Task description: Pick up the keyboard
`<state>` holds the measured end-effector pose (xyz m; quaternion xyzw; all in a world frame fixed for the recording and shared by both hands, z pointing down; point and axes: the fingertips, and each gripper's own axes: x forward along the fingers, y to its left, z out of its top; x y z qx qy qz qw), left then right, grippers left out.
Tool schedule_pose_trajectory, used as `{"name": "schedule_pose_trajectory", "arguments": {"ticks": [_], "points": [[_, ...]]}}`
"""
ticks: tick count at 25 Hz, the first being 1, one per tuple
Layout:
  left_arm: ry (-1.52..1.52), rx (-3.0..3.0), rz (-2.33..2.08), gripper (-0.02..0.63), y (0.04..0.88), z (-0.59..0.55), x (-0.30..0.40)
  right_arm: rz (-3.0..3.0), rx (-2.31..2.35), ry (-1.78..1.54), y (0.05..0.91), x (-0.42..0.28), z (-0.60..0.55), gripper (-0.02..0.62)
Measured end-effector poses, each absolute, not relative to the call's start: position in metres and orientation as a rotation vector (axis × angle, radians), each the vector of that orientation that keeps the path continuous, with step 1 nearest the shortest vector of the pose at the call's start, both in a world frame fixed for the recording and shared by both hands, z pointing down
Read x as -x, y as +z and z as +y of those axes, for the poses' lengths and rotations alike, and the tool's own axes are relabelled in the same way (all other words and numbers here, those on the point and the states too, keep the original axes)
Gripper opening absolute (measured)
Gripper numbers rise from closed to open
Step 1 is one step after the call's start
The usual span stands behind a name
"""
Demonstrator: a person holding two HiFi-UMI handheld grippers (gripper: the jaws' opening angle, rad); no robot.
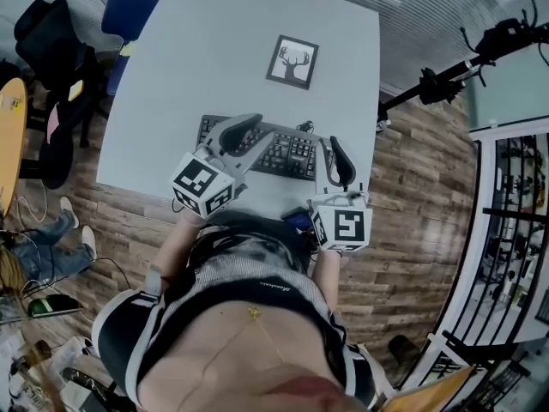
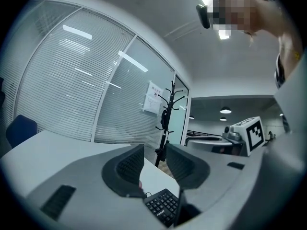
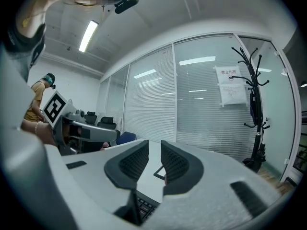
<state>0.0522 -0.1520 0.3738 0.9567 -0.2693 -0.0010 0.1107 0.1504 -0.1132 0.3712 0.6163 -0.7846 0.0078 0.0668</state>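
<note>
Standing at the near edge of a pale grey surface [image 1: 223, 50], the person [image 1: 240, 316] holds both tools low and roughly level over it. Nearest the body sit the two marker cubes, one behind each pair of jaws.

In its own view, the left gripper [image 2: 155, 150] has its jaws plainly apart. The surface and the room show through the gap, and nothing is pressed between the pads. The right gripper [image 3: 154, 147] also has its jaws apart, by a narrower gap, and nothing is clamped there.

The black keyboard [image 1: 290, 153] lies flat on the surface just in front of the person, its long side running left to right. From the head view, the left gripper [image 1: 256, 132] hangs over the keyboard's left end, and the right gripper [image 1: 329, 146] sits just beside its right end. Each gripper view shows a patch of keys low down, beneath the jaws. A thin cable [image 1: 304, 127] curls at the keyboard's far edge.

Beyond the keyboard, well apart from it, a framed picture [image 1: 292, 61] of a deer's head lies on the surface. It also shows through the gap of the right jaws.

Farther off, a blue chair [image 1: 129, 11] stands at the surface's far left corner, with a black chair [image 1: 51, 45] beside it. A glass wall with blinds [image 3: 153, 104] closes the room. It carries a paper notice [image 3: 232, 91], and a black coat stand [image 3: 252, 104] stands before it.
</note>
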Motion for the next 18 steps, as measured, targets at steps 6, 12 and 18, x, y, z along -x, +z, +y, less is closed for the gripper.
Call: {"name": "schedule_pose_trajectory", "arguments": {"ticks": [6, 12, 18], "points": [[0.001, -2.782, -0.865, 0.135, 0.366, -0.144, -0.063, -2.427, -1.773, 0.018, 0.361, -0.157, -0.112, 0.080], [-0.007, -2.763, -0.927, 0.135, 0.363, -0.129, -0.066, -2.462, -1.753, 0.028, 0.364, -0.168, -0.101, 0.080], [-0.022, -2.769, -0.969, 0.135, 0.359, -0.118, -0.067, -2.480, -1.734, 0.015, 0.364, -0.171, -0.091, 0.080]]}}
